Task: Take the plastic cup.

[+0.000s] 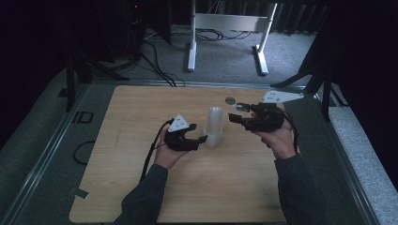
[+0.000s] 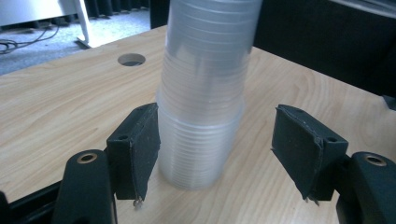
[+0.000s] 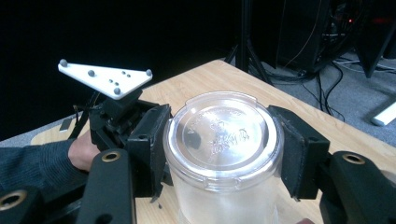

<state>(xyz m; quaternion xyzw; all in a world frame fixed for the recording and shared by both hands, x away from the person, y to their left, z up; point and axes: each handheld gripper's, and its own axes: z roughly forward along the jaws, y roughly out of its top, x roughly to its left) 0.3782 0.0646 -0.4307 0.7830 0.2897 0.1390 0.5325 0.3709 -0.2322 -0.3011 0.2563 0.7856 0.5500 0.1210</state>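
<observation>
Left gripper [image 1: 204, 139] first: its jaws are round the bottom part of a stack of clear plastic cups [image 1: 215, 126]. Up close in the left gripper view, one pad [image 2: 140, 149] is right against the stack [image 2: 205, 93] and the other pad [image 2: 299, 149] sits off it with bare wood showing in between, so the jaws are apart and nothing's really pinched there. The stack stands upright on the wooden table [image 1: 141, 178], roughly mid-table and a bit towards the far side.

The right gripper [image 1: 233, 117] is just to the right of the stack, near its top, pointing at it. In the right gripper view its jaws are clamped together on a clear lidded cup [image 3: 224, 135], a pad pressed on each side just under the lid, lid facing up. The left gripper's grey three-cornered plate [image 3: 105, 77] shows behind it.

Further out there's a round hole [image 1: 230, 100] in the tabletop near the far edge, and past the table a white desk frame [image 1: 225, 23] with cables [image 1: 159, 65] on the grey carpet.
</observation>
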